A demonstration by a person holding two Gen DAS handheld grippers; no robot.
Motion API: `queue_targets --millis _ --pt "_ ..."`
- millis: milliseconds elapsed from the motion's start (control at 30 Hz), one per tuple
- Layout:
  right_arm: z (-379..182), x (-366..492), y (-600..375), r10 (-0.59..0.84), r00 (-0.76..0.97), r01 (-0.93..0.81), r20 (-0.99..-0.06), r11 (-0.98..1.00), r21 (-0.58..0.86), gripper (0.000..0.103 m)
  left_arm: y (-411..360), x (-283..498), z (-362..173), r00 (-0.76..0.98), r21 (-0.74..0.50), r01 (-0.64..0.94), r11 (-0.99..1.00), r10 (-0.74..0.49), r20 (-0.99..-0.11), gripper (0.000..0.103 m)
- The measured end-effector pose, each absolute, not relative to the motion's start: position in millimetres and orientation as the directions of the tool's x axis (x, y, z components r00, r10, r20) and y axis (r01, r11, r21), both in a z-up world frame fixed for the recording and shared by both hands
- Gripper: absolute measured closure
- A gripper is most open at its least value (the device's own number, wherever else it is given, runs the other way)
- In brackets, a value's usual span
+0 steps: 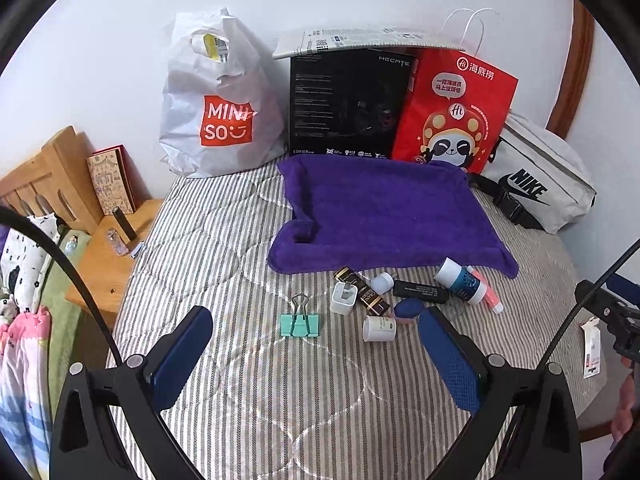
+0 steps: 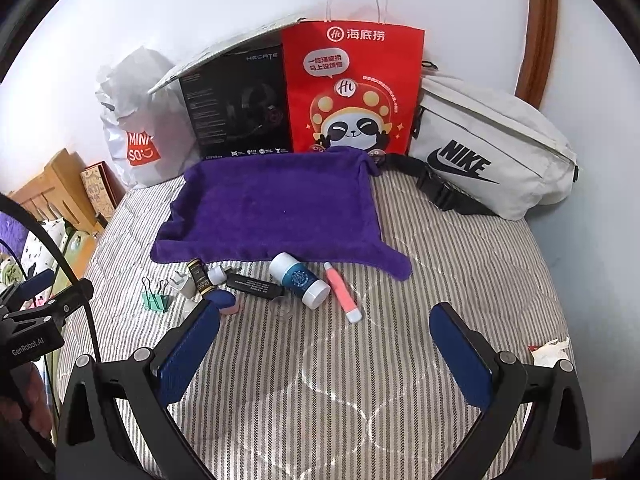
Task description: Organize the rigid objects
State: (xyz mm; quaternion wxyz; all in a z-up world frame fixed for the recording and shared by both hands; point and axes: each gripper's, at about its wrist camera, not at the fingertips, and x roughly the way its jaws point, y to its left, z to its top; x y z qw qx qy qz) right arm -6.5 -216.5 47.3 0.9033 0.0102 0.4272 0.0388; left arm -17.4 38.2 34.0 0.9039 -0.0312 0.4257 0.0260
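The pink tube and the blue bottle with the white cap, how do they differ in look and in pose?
The pink tube is thin and plain, with a small white cap; the blue bottle is much thicker, carries a printed emblem and has a wide white cap. The pink tube lies apart on the striped cover; the blue bottle touches the black tube beside it. Both lie on their sides, just in front of the purple towel.

Partly hiding behind the right gripper (image 2: 324, 344) finger: small white jar (image 2: 188, 309). Blurring beyond legibility: print on black box (image 1: 344, 104).
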Motion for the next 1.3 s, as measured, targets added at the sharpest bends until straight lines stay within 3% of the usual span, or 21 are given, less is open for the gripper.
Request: queue_targets --millis 1300 --pt "41.1 -4.2 -226.7 0.048 0.619 -0.036 -0.784 0.999 0.033 0.0 33.4 -13.4 24.9 0.609 -0.024 -0.06 0.998 0.018 -0.793 0.0"
